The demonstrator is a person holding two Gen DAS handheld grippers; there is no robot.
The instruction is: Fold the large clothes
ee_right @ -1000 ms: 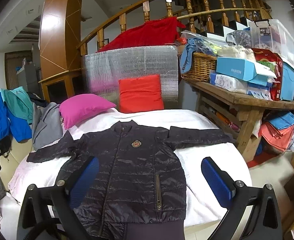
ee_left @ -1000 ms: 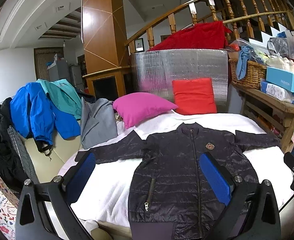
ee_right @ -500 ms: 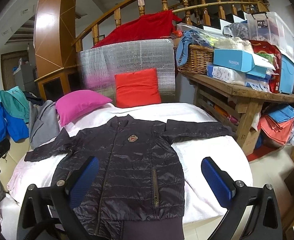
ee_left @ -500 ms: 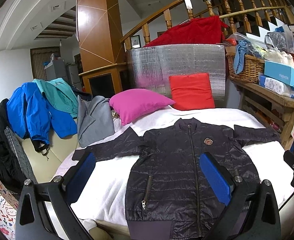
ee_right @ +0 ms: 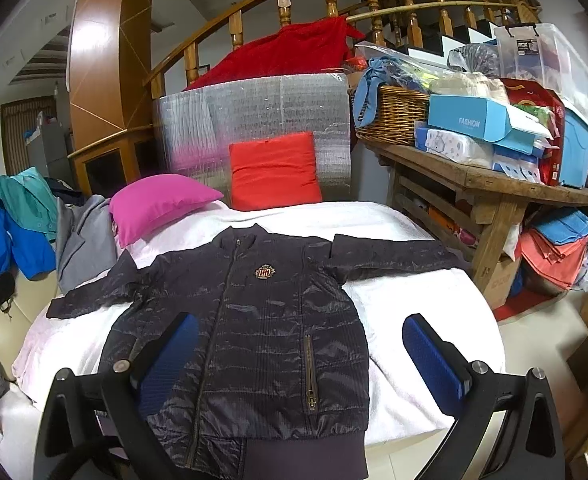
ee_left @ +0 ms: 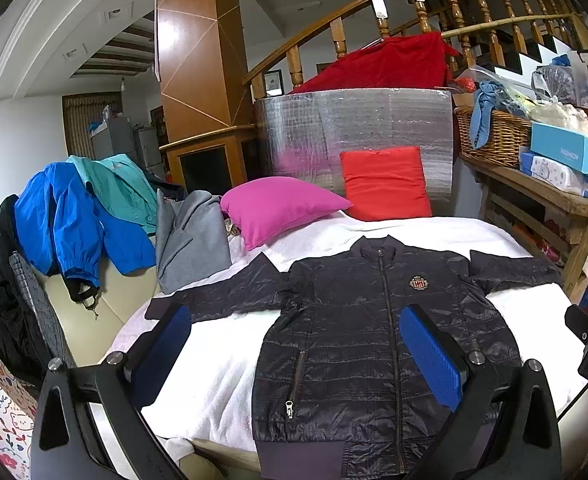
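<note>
White bed (ee_left: 222, 364) holds a jacket (ee_left: 373, 344) seemingly flat, zipped; left claw (ee_left: 294, 356) and right claw (ee_right: 297, 360) both gape, empty

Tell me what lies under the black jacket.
A white blanket lies under the black quilted jacket, showing on both sides and beyond the collar. Whatever lies directly beneath the jacket's body is covered.

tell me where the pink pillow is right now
The pink pillow lies at the bed's far left end, between the grey garment and the red cushion, beyond the black jacket.
</note>
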